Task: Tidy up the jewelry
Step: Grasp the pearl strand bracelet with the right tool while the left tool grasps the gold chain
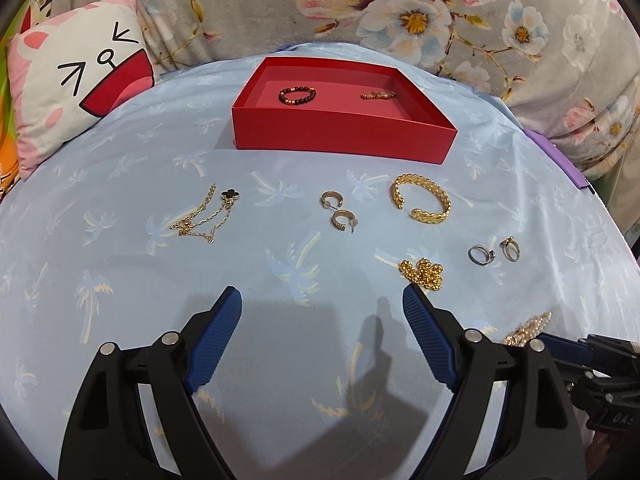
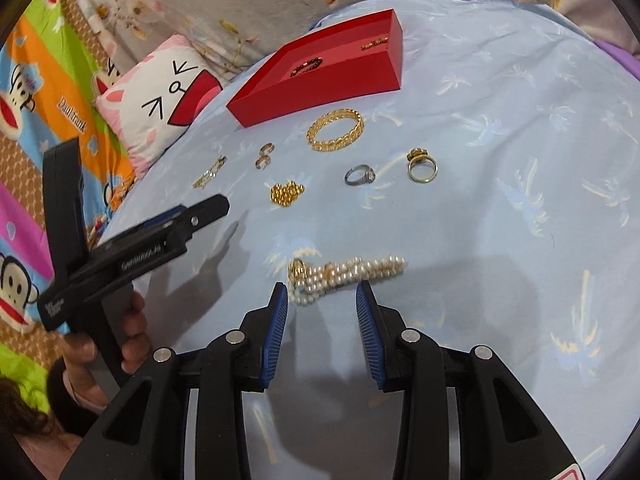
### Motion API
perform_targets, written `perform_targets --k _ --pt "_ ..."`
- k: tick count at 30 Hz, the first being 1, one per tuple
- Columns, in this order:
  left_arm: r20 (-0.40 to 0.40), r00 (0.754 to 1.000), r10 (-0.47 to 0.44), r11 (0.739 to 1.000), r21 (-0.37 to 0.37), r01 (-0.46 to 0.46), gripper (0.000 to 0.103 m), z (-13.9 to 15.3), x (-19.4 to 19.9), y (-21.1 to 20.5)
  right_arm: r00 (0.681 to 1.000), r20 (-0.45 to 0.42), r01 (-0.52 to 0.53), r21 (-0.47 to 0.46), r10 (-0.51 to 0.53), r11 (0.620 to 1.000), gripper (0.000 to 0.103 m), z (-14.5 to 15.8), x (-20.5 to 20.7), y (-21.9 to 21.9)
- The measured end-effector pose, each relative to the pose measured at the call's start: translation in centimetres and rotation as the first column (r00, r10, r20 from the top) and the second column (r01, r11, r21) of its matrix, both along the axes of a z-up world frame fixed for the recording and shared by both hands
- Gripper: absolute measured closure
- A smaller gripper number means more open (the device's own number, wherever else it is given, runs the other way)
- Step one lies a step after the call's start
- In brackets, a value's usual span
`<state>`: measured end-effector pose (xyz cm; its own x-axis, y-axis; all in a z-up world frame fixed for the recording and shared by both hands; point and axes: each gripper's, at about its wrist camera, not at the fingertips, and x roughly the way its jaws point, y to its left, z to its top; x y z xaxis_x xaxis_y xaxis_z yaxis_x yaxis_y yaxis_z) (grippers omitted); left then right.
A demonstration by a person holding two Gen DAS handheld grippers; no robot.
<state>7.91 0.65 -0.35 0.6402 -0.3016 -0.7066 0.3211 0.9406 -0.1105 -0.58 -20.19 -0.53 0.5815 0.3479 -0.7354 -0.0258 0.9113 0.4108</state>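
Just short of the pearl bracelet [image 2: 344,274], my right gripper [image 2: 322,294] stands partly open and empty, the white strands bunched beside a gold clasp.

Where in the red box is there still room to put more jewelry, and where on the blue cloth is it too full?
The red box has bare floor between the dark bead bracelet and the small gold piece, and along its near wall. The blue cloth is crowded in front of the box, from the gold chain to the two rings. The far right side is bare.
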Motion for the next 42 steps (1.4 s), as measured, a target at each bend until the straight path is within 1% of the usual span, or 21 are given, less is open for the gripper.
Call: perform_targets --k 4,12,14,16,18,20,23,26,29,32,33,35,36,37,38,39,41,42 --pt "-0.011 1.0 0.002 1.0 -0.009 -0.002 0.022 -0.1 0.2 0.1 1.0 -0.003 0.013 -0.012 -0.013 1.0 0.067 0.1 1.3 0.5" --pt "-0.018 1.0 -0.006 1.0 -0.012 0.005 0.022 -0.2 0.2 0.0 1.0 0.021 0.026 -0.148 -0.023 0.989 0.068 0.4 3.2 2.2" --pt "-0.018 1.0 -0.008 1.0 -0.009 0.008 0.022 -0.2 0.2 0.0 0.999 0.024 0.034 -0.167 -0.031 0.985 0.073 0.4 3.4 2.3" --pt "-0.017 1.0 -0.009 1.0 -0.007 0.009 0.022 -0.2 0.2 -0.1 0.999 0.025 0.046 -0.187 -0.042 0.981 0.084 0.4 3.6 2.3" --pt "-0.015 1.0 -0.01 1.0 -0.005 0.01 0.022 -0.2 0.1 -0.2 0.998 0.025 0.055 -0.182 -0.051 0.982 0.087 0.3 3.7 1.9" --pt "-0.013 1.0 -0.012 1.0 0.0 0.012 0.022 -0.2 0.0 -0.3 0.998 0.024 0.058 -0.164 -0.055 0.985 0.088 0.3 3.6 1.5" --pt "-0.009 1.0 -0.019 1.0 0.01 0.019 0.022 -0.1 -0.1 -0.7 0.997 0.03 0.07 -0.169 -0.065 0.983 0.089 0.3 3.4 1.2" --pt "-0.026 0.998 -0.062 0.998 0.014 0.063 0.022 -0.1 -0.3 -1.7 0.995 0.041 0.093 -0.165 -0.088 0.982 0.09 0.5 2.9 0.3" --pt "-0.024 0.994 -0.105 0.994 0.034 0.106 0.022 0.0 -0.4 -3.3 0.992 0.043 0.123 -0.152 -0.118 0.981 0.09 0.6 2.6 -0.9" --pt "-0.026 0.99 -0.14 0.989 0.034 0.141 0.023 0.2 0.0 -4.8 0.989 0.045 0.143 -0.142 -0.138 0.979 0.09 0.6 2.4 -1.7" --pt "-0.025 0.989 -0.146 0.988 0.037 0.147 0.024 0.2 0.2 -5.2 0.989 0.045 0.148 -0.141 -0.143 0.979 0.09 0.6 2.4 -1.9" --pt "-0.023 0.988 -0.156 0.986 0.055 0.157 0.029 0.1 0.5 -6.1 0.988 0.044 0.154 -0.135 -0.149 0.979 0.09 0.5 2.3 -2.2" --pt "-0.025 0.987 -0.159 0.985 0.063 0.16 0.036 0.0 0.7 -6.5 0.988 0.043 0.155 -0.132 -0.15 0.979 0.09 0.4 2.3 -2.2" --pt "-0.03 0.986 -0.162 0.984 0.069 0.164 0.04 -0.2 0.9 -6.9 0.988 0.043 0.154 -0.128 -0.15 0.98 0.09 0.4 2.3 -2.3" --pt "-0.039 0.986 -0.161 0.984 0.073 0.164 0.041 -0.5 1.2 -7.1 0.988 0.043 0.154 -0.126 -0.15 0.98 0.09 0.4 2.3 -2.3" --pt "-0.046 0.986 -0.16 0.984 0.076 0.163 0.045 -0.8 1.3 -7.3 0.988 0.044 0.154 -0.125 -0.15 0.98 0.09 0.4 2.3 -2.3" --pt "-0.038 0.986 -0.16 0.983 0.085 0.163 0.049 -0.8 1.3 -7.5 0.988 0.044 0.152 -0.124 -0.148 0.981 0.09 0.3 2.3 -2.3" --pt "-0.037 0.987 -0.158 0.983 0.09 0.161 0.053 -0.8 1.3 -7.6 0.988 0.043 0.151 -0.122 -0.147 0.981 0.09 0.3 2.4 -2.3"
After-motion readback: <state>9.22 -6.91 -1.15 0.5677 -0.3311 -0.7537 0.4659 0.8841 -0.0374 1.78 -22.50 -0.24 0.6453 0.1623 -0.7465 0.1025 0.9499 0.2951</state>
